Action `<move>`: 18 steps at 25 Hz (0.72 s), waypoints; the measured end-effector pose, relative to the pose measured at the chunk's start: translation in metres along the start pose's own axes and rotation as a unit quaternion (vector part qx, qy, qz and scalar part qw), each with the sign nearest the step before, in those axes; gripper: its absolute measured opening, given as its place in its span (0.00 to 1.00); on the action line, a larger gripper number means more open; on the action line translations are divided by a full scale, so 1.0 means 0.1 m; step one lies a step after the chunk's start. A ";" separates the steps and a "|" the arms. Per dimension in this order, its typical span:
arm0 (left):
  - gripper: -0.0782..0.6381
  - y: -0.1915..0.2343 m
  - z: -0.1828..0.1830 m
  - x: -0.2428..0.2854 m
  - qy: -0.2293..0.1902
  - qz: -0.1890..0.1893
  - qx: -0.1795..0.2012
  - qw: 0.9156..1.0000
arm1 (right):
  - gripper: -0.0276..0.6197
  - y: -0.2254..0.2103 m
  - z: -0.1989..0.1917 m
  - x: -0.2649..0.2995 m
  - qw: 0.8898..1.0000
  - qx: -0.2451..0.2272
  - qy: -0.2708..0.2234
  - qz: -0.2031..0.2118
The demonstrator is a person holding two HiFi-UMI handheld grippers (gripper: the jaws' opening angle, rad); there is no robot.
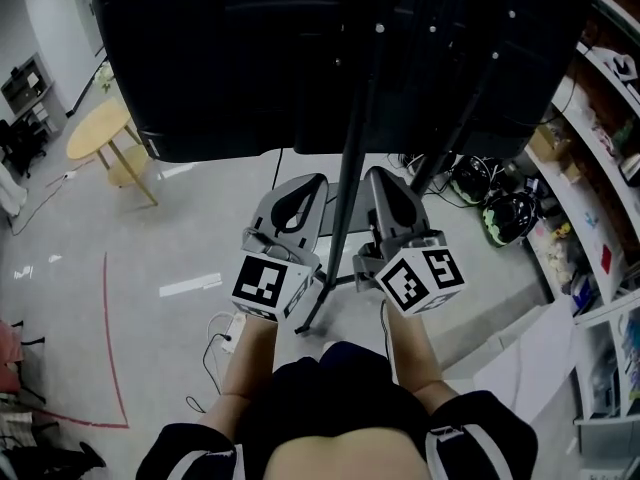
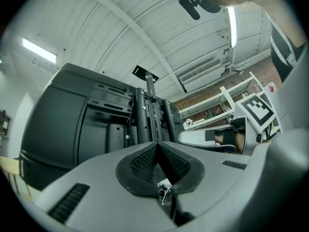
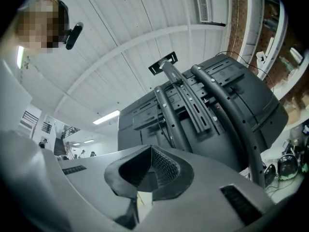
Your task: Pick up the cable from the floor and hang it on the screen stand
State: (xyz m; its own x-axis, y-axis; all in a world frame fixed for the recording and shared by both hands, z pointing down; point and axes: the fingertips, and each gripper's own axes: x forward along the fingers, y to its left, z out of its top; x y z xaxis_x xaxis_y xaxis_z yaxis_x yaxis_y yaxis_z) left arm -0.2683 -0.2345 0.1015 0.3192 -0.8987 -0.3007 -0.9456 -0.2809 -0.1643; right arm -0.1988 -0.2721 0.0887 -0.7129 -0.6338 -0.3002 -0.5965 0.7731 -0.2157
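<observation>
Two clenched, empty units, left gripper (image 1: 306, 182) and right gripper (image 1: 380, 174), are flanking the screen stand (image 1: 351, 158) pole; floor (image 1: 175, 253) is lying open leftward.

**The right gripper below the back of the screen**

The right gripper (image 3: 148, 149) points upward, its two grey jaws closed on each other at the tips. Nothing is between the black ribbed pads (image 3: 166, 167). Just behind the jaws stands the dark back of the screen (image 3: 137, 117), tilted in the picture. The black posts and drilled rails of the screen stand (image 3: 186, 98) run up across it. A curved black tube (image 3: 231, 115) bends down along the right side of the stand. Above all this is a white ceiling (image 3: 125, 28) with a long lamp (image 3: 106, 117) and an air vent (image 3: 203, 4). White shelves (image 3: 270, 23) stand at the right edge.
</observation>
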 end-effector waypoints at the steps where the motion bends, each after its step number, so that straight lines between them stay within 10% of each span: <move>1: 0.12 -0.03 -0.09 -0.09 0.011 0.001 -0.008 1.000 | 0.08 0.03 -0.11 -0.07 1.000 0.000 0.005 -0.006; 7: 0.12 -0.26 -0.62 -0.54 0.068 0.001 -0.071 0.995 | 0.08 0.12 -0.72 -0.53 0.997 -0.007 0.052 -0.053; 18: 0.12 -0.51 -0.76 -0.47 0.081 -0.026 -0.068 0.994 | 0.08 0.02 -0.71 -0.73 0.996 -0.025 0.055 -0.063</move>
State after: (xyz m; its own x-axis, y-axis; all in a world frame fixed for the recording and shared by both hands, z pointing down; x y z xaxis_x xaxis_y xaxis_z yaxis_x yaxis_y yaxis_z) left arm -0.2394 -0.2037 0.1959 0.3633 -0.9214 -0.1381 -0.9316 -0.3609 -0.0429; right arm -0.1741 -0.2257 0.1763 -0.6660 -0.7266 -0.1686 -0.6991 0.6869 -0.1987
